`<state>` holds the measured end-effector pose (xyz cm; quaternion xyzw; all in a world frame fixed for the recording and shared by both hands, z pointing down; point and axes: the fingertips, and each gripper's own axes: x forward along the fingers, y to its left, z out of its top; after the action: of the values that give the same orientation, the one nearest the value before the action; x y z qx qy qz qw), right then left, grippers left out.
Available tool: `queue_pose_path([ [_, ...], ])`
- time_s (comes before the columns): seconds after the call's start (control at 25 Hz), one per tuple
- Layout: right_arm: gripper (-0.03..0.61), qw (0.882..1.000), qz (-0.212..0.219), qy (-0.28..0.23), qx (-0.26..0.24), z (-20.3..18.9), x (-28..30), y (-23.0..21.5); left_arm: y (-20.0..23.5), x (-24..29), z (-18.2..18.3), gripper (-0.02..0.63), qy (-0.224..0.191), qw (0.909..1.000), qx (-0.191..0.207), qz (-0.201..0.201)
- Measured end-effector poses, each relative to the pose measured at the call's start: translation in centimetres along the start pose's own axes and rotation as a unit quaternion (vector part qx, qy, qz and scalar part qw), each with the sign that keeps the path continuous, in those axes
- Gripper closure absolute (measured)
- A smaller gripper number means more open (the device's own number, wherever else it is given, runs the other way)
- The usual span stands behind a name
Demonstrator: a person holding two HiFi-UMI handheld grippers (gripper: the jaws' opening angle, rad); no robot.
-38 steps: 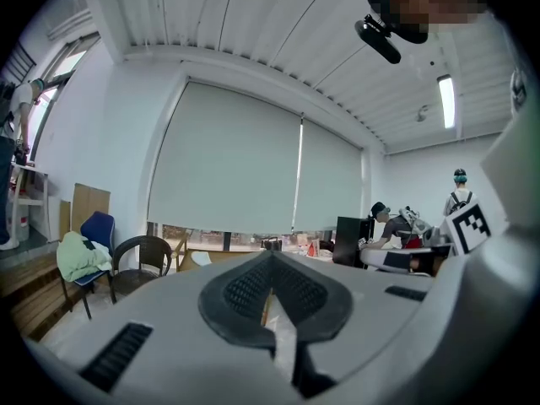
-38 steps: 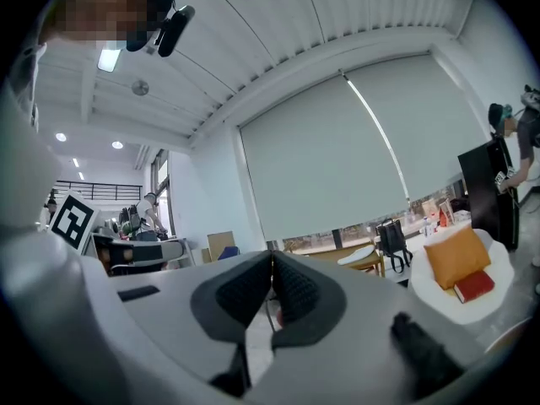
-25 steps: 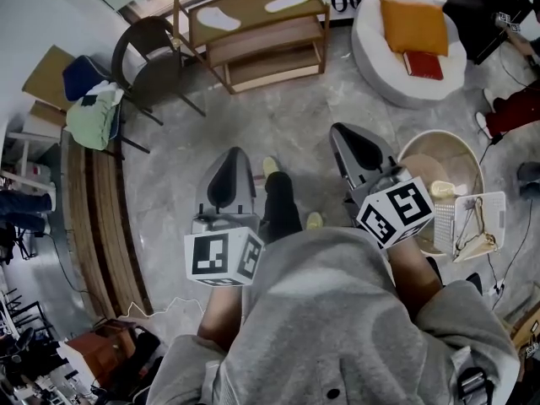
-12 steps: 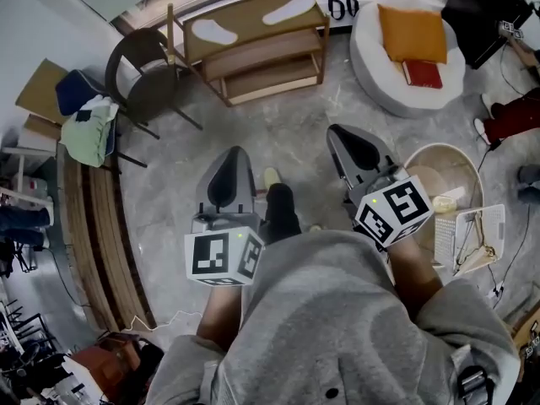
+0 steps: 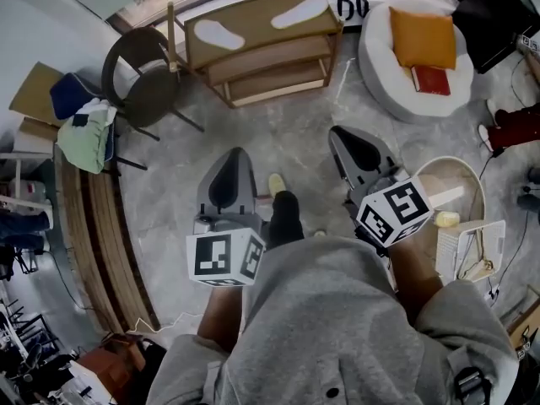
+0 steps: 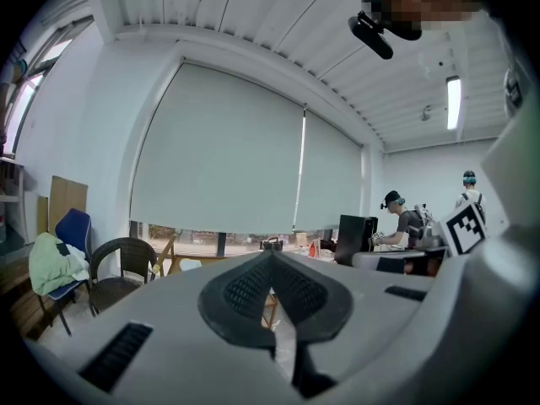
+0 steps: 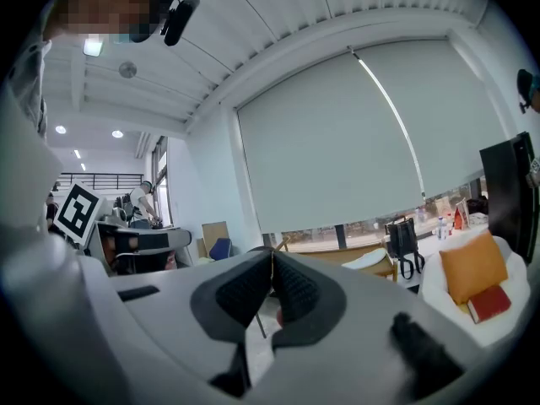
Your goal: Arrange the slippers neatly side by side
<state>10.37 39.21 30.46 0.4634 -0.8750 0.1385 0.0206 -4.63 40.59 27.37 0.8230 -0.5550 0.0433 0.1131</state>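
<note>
Since the slippers [image 5: 218, 34] lay apart on the shelf [image 5: 257, 25] ahead, out of reach, we held the left gripper [image 5: 234, 153] and right gripper [image 5: 342, 133] closed, empty.

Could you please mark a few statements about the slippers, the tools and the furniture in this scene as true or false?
1. Both slippers lie on top of the wooden rack. True.
2. The slippers touch side by side. False: they lie apart, one toward each end of the top.
3. The right tool grips a slipper. False: the right tool is shut on nothing.
4. An orange cushion rests on the white round seat. True.
5. The left tool's jaws stand wide open. False: the left tool is shut and empty.
</note>
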Motion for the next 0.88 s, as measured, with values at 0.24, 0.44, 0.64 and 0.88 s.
queue_pose_path([
  [0.24,0.553,1.0,-0.003,0.009,0.001,1.0,4.4,-0.8,3.1,3.4,1.1,0.6,0.001,1.0,-0.004,0.0],
  [0.44,0.553,1.0,-0.003,0.013,-0.003,2.1,8.6,-1.2,6.2,6.0,2.1,0.6,0.002,0.9999,-0.01,0.002],
  [0.64,0.553,1.0,-0.007,0.021,-0.005,2.5,12.5,-1.4,9.7,8.5,2.7,0.6,0.005,0.9998,-0.018,0.006],
  [0.88,0.552,1.0,-0.016,0.026,-0.004,3.4,16.9,-1.7,13.2,11.3,3.7,0.6,0.005,0.9998,-0.017,0.002],
])
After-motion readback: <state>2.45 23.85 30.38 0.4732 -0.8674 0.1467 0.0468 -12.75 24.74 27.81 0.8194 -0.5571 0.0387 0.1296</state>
